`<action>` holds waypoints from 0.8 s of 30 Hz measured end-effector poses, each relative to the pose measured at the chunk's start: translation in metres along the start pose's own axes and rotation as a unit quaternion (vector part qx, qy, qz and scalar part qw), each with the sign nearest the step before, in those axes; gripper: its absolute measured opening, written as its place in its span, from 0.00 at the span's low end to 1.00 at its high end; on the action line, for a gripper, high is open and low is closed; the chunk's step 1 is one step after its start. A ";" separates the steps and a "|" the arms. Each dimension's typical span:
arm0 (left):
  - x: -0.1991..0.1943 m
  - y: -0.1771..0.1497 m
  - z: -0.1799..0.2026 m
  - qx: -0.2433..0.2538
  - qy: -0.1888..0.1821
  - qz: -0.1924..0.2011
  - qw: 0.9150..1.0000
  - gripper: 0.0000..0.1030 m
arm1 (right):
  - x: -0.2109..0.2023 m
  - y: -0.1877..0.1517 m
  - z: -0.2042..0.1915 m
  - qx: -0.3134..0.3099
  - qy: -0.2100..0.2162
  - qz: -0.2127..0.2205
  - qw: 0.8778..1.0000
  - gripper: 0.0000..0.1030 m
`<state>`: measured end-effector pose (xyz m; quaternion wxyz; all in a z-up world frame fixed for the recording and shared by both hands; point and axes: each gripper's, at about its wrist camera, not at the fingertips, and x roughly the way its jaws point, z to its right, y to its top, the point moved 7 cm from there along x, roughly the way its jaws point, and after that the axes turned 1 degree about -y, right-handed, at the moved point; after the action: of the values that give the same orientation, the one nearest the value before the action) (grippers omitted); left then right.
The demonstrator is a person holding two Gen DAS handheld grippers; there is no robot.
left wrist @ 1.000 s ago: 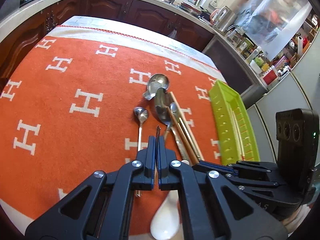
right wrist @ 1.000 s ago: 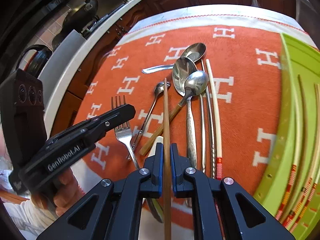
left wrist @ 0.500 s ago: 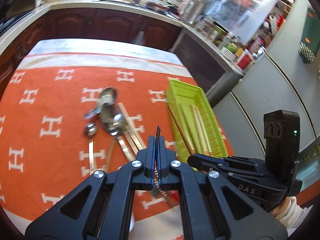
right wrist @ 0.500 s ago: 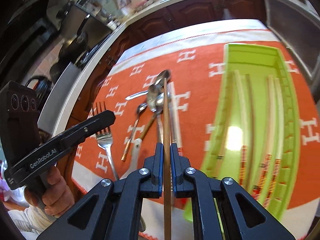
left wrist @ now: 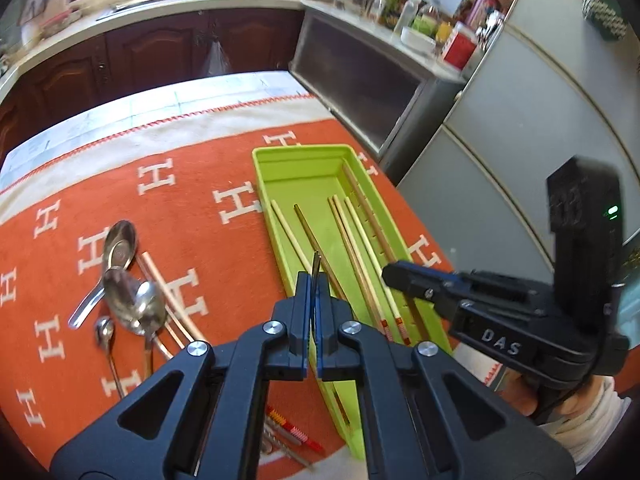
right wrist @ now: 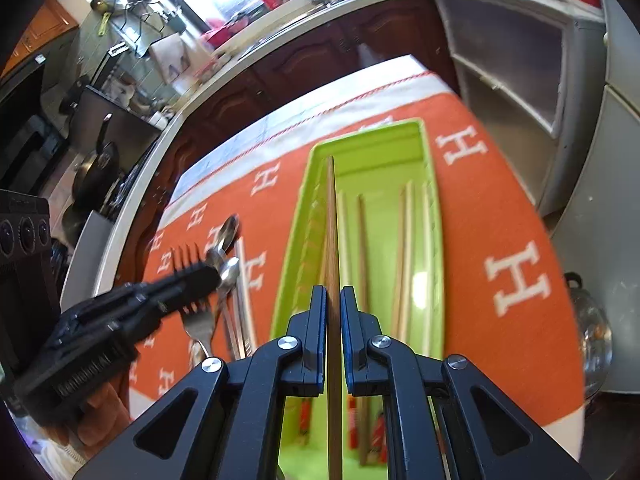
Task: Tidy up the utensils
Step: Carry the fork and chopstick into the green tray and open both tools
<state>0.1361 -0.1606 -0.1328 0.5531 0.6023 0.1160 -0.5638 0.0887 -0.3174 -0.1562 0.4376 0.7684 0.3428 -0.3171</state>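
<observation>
A lime green tray [left wrist: 304, 168] [right wrist: 434, 208] lies on the orange cloth and holds several chopsticks [left wrist: 356, 240] [right wrist: 404, 248]. My right gripper [right wrist: 333, 300] is shut on a wooden chopstick [right wrist: 331, 224] that points along the tray's left side, above it; it also shows in the left wrist view [left wrist: 404, 276]. My left gripper [left wrist: 316, 284] is shut on a metal fork [left wrist: 316, 264], whose tines show in the right wrist view [right wrist: 188, 256], held above the tray's near left edge. Several spoons [left wrist: 132, 300] [right wrist: 226, 248] and chopsticks [left wrist: 168, 292] lie on the cloth left of the tray.
The orange cloth with white H marks [left wrist: 192, 184] covers the table. Dark wood cabinets [left wrist: 160, 48] and a counter stand behind it. A grey cabinet [left wrist: 360, 80] and a fridge [left wrist: 520, 120] stand to the right of the table's edge.
Both grippers have moved right from over the loose utensils to over the green tray, each keeping its hold. The chopstick now points along the tray.
</observation>
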 end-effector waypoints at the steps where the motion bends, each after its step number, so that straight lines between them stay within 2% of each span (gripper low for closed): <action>1: 0.007 0.002 0.000 0.002 0.002 -0.006 1.000 0.00 | 0.003 0.001 -0.003 0.000 -0.003 0.002 1.000 0.06; 8: 0.045 0.008 -0.001 0.018 0.023 -0.027 0.999 0.00 | 0.019 0.021 0.019 0.006 -0.038 0.002 0.999 0.10; 11: 0.055 0.009 -0.005 0.011 0.028 -0.036 0.999 0.00 | 0.030 0.022 0.022 0.014 -0.042 -0.001 0.999 0.20; 17: 0.059 0.009 -0.011 -0.015 0.023 -0.044 0.999 0.01 | 0.035 0.015 0.016 0.007 -0.046 0.004 0.999 0.21; 19: 0.057 0.009 -0.012 -0.019 0.021 -0.043 0.999 0.10 | 0.032 0.009 0.012 0.006 -0.045 0.002 0.999 0.21; 21: 0.051 0.009 -0.013 -0.025 0.022 -0.036 0.999 0.31 | 0.032 0.004 0.009 0.002 -0.042 -0.001 0.999 0.21; 24: 0.039 0.009 -0.014 -0.027 0.033 -0.017 0.999 0.34 | 0.032 -0.004 0.002 -0.003 -0.039 -0.006 0.999 0.21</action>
<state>0.1638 -0.1720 -0.1632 0.5555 0.6034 0.1592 -0.5495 0.1035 -0.3099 -0.1844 0.4507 0.7523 0.3309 -0.3484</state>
